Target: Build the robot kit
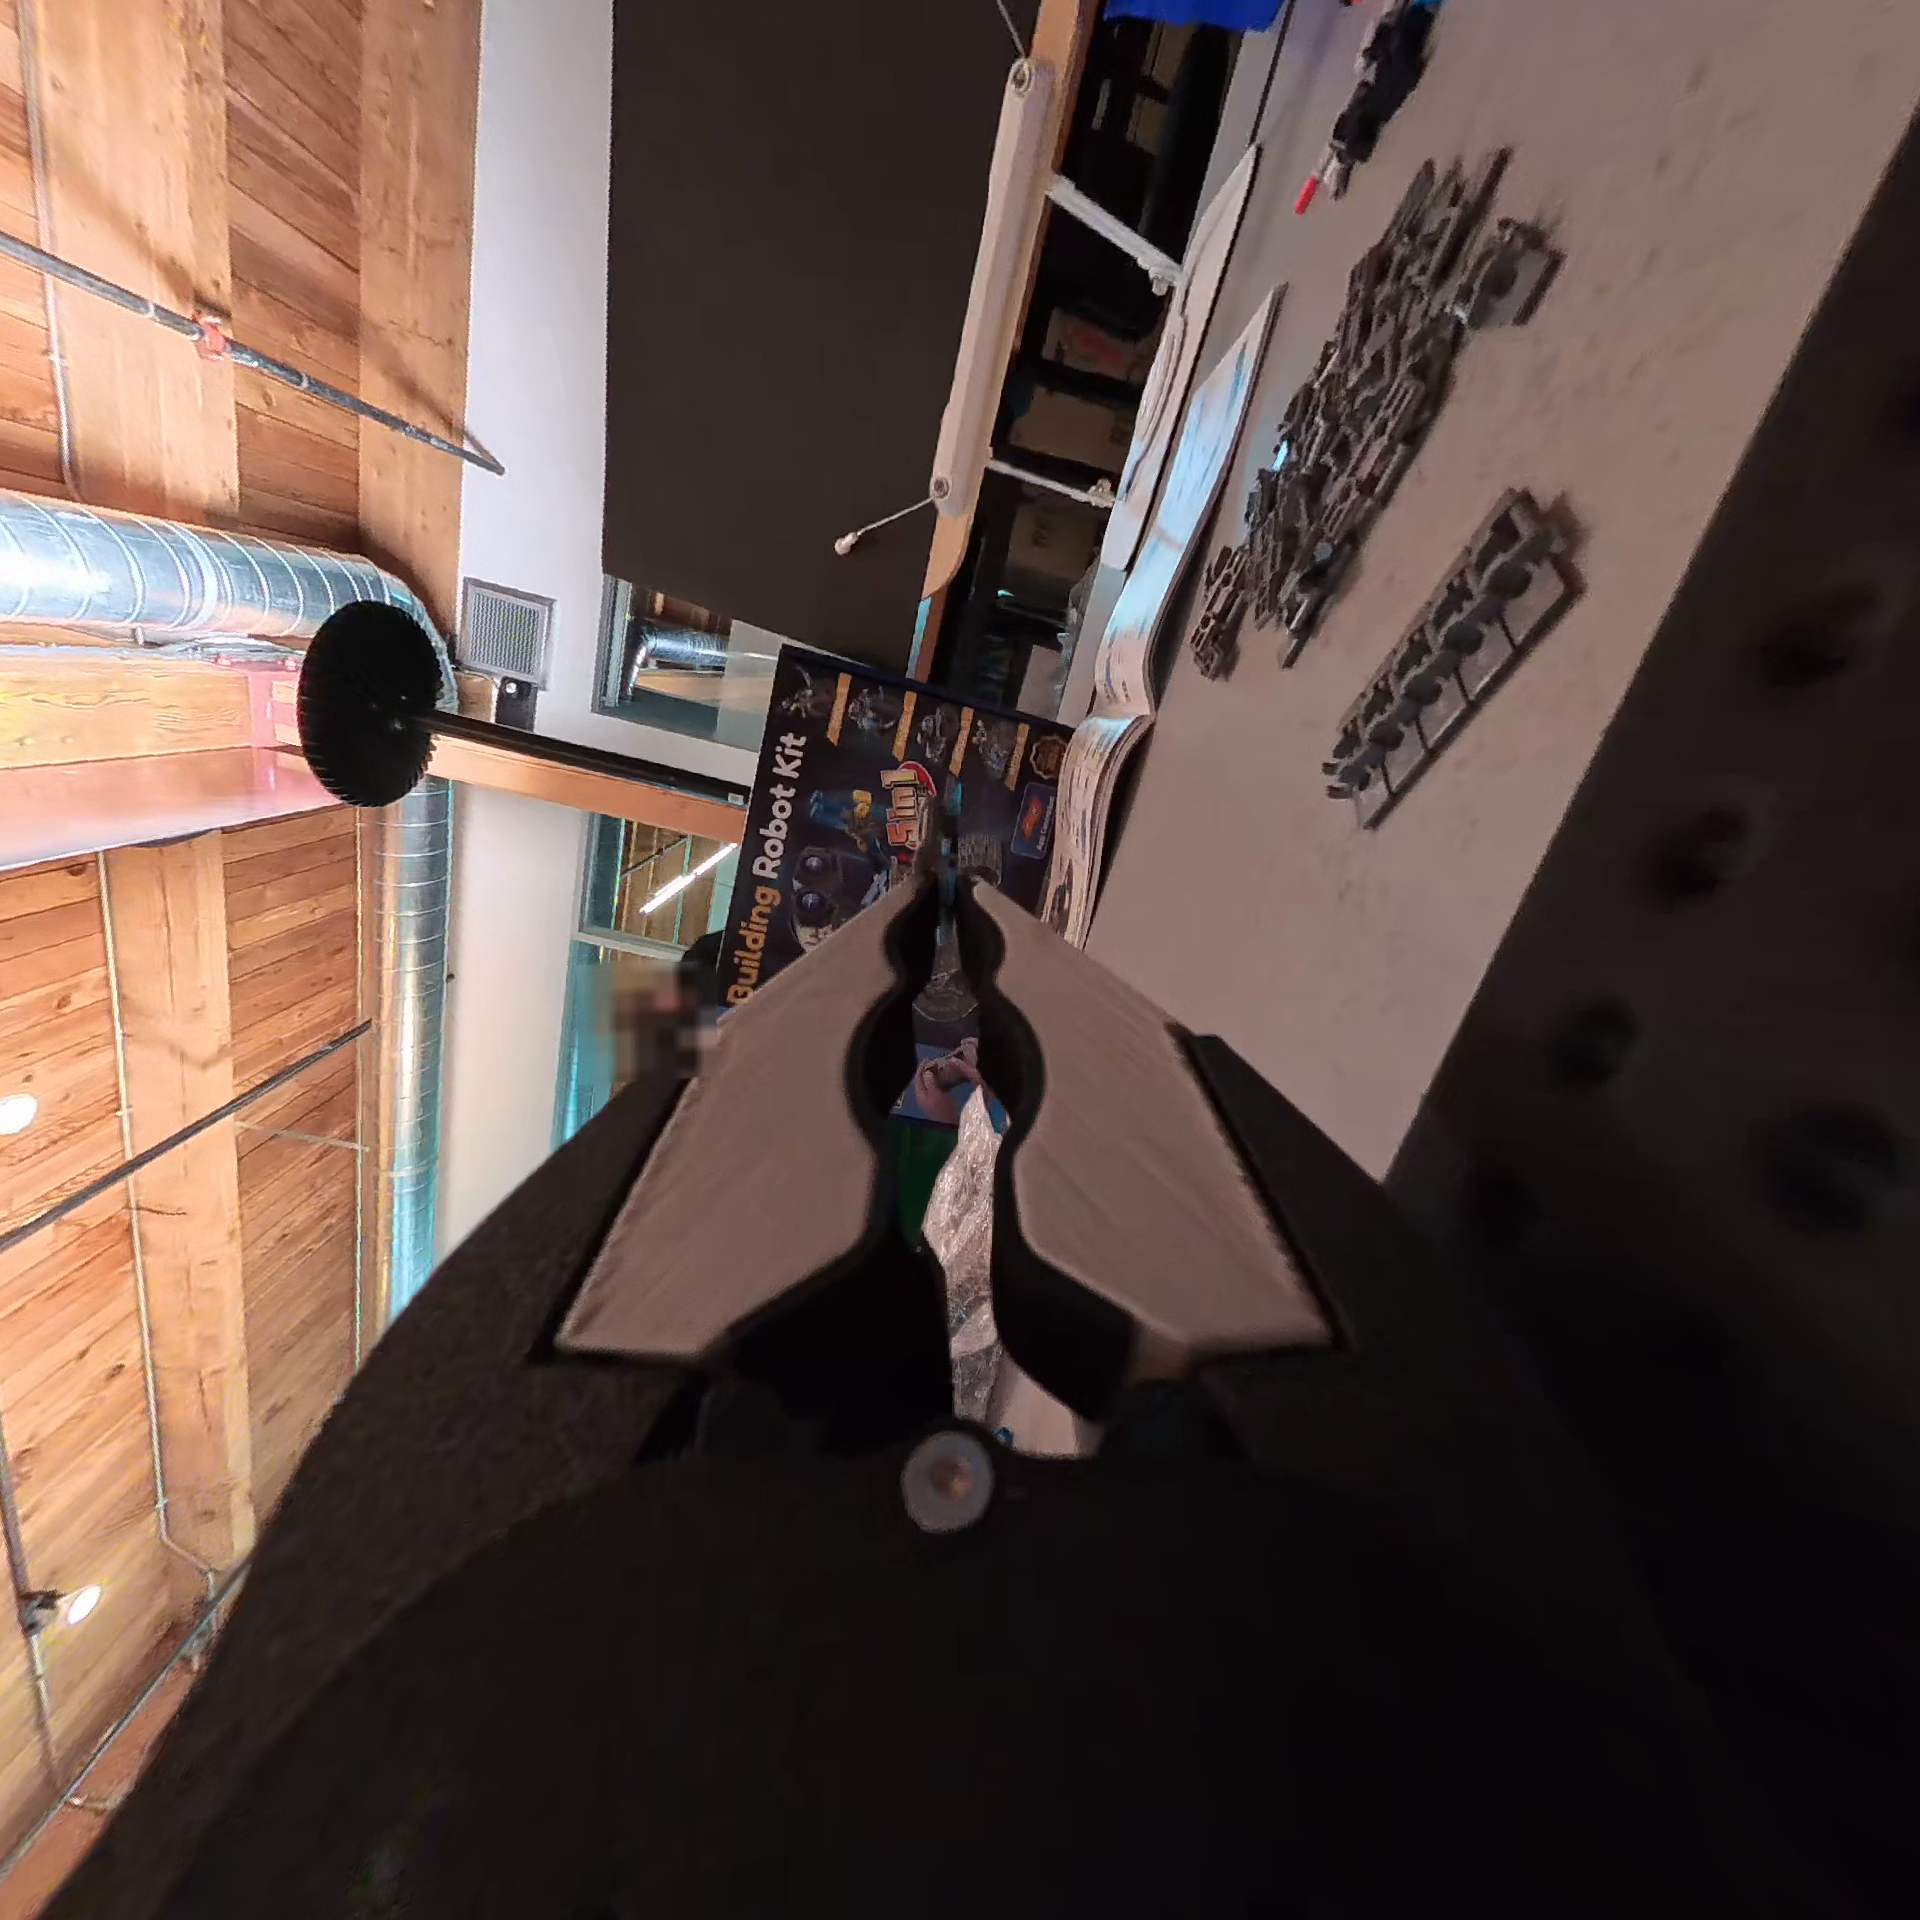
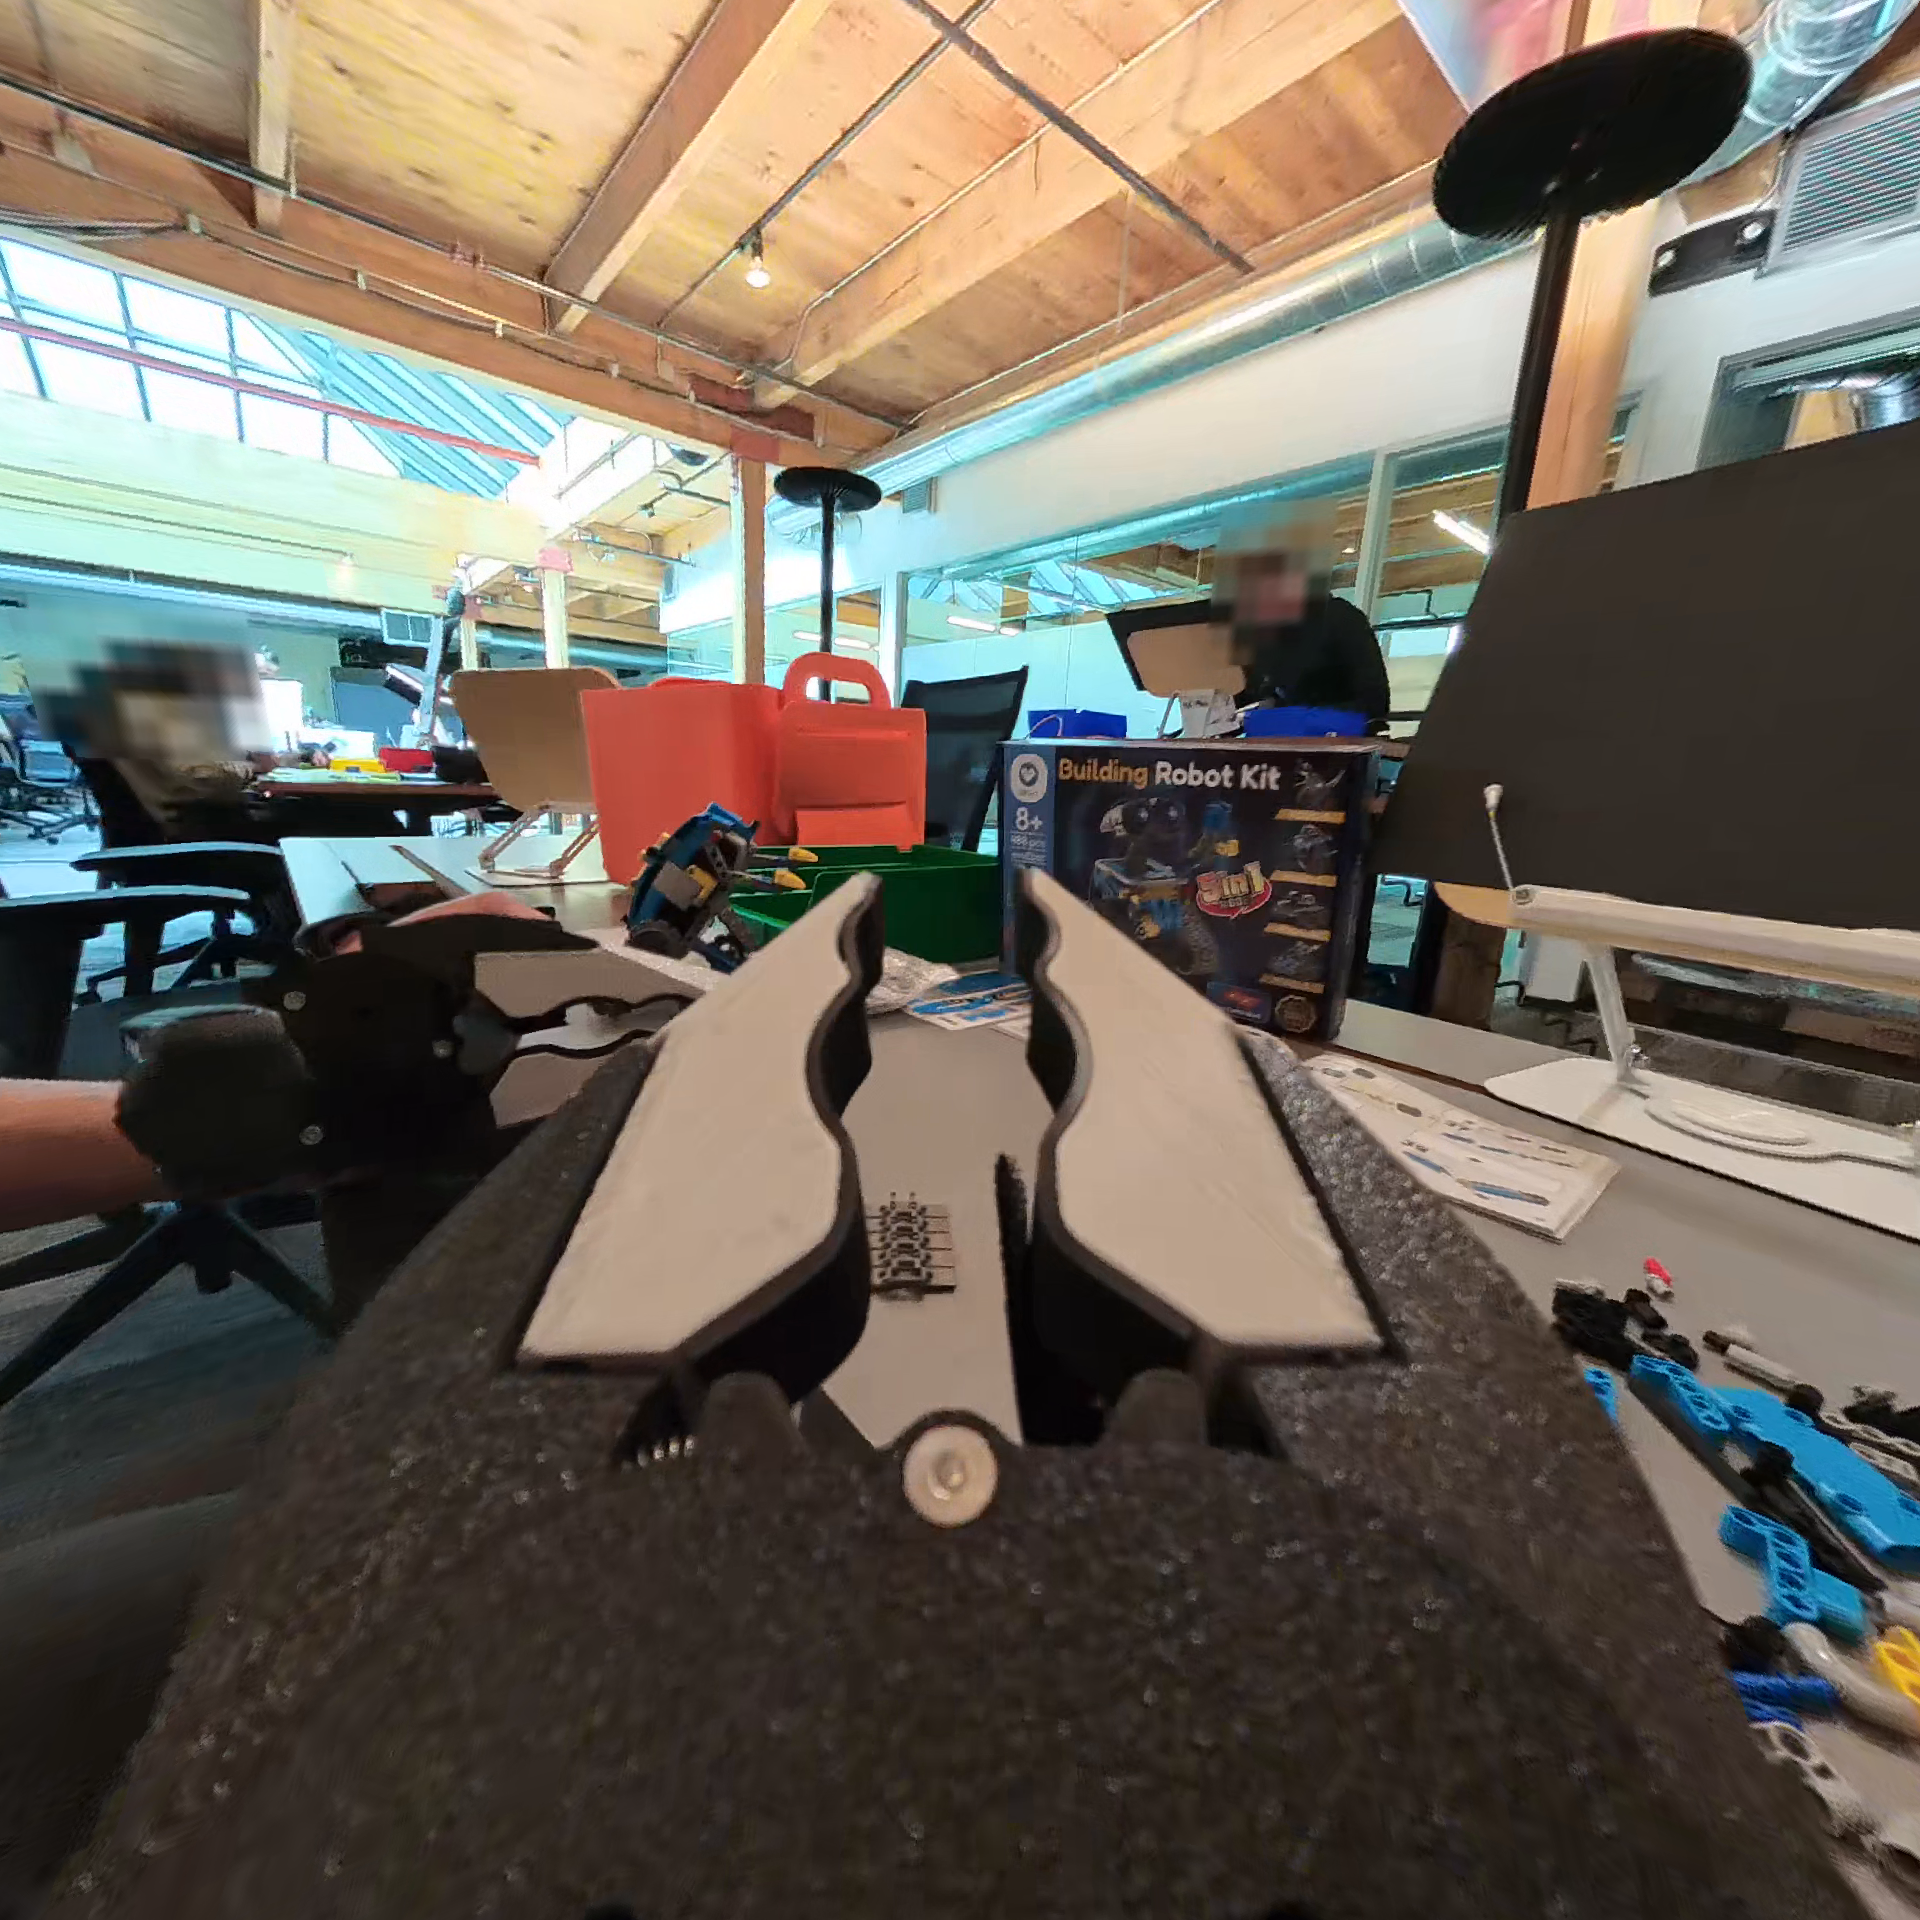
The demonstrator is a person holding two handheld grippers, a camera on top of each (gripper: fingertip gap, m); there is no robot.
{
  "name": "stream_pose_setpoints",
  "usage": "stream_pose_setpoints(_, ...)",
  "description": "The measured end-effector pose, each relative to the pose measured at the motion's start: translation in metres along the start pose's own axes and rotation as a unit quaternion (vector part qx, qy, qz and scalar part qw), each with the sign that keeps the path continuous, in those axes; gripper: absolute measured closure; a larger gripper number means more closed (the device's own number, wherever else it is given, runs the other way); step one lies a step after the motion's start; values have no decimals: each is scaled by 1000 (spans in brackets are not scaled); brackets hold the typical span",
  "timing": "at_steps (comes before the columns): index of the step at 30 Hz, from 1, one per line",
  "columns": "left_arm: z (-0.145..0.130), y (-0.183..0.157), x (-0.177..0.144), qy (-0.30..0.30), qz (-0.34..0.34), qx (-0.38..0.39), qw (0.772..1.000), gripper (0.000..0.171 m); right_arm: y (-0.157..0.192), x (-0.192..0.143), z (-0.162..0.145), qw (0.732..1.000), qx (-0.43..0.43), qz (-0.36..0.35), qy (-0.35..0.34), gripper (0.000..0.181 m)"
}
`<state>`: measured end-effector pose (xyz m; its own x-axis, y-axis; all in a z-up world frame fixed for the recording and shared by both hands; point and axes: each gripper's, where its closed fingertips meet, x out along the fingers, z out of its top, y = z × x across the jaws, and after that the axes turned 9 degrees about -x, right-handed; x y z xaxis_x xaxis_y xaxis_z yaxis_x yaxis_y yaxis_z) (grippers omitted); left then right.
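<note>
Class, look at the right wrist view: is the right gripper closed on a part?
No: the right gripper stands open with bare grey table showing between its fingers.

The left gripper (image 1: 948, 883) is pinching a small blue piece (image 1: 948, 902) at its tips, fingers closed to a sliver. It is pointing toward the upright kit box (image 1: 894, 831). Off to its side, a pile of dark parts (image 1: 1340, 416) and a dark parts frame (image 1: 1455, 665) are lying on the desk (image 1: 1299, 883).

The right gripper (image 2: 951, 904) is hovering low, fingers spread wide. A black strip of small parts (image 2: 914, 1247) is lying flat on the desk between them, untouched. Loose blue and black pieces (image 2: 1787, 1455) are lying near its right side.
</note>
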<state>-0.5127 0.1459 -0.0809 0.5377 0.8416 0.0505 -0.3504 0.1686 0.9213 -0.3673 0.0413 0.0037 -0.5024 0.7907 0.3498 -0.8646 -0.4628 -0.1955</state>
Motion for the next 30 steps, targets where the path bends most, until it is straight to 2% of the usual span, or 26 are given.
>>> stream_pose_setpoints(6,-4,-6,-2,9,-15,-18,1000,169,11,9,-13,999,6,30,33,150)
stream_pose_setpoints(14,-5,-8,-1,11,-24,-25,999,169,-1,12,-18,997,53,22,43,148)
stream_pose_setpoints(17,-9,-16,1,25,-54,-34,998,169,-5,17,-23,995,76,22,53,148)
stream_pose_setpoints(19,-8,-24,2,24,-99,-63,993,169,-2,29,-32,991,85,56,82,146)
stream_pose_setpoints(22,-5,-21,5,10,-147,-84,986,169,0,58,-52,974,77,113,179,133)
stream_pose_setpoints(25,-10,-32,13,-9,-209,-69,976,169,1,93,-71,957,25,165,238,137)
stream_pose_setpoints(26,-12,-35,17,-14,-219,-66,973,169,6,103,-84,943,11,194,269,140)
stream_pose_setpoints(28,-14,-48,24,-27,-253,-65,965,168,22,111,-116,894,-22,288,343,159)
stream_pose_setpoints(30,-19,-59,34,-20,-265,-65,962,168,23,118,-147,853,-57,338,394,181)
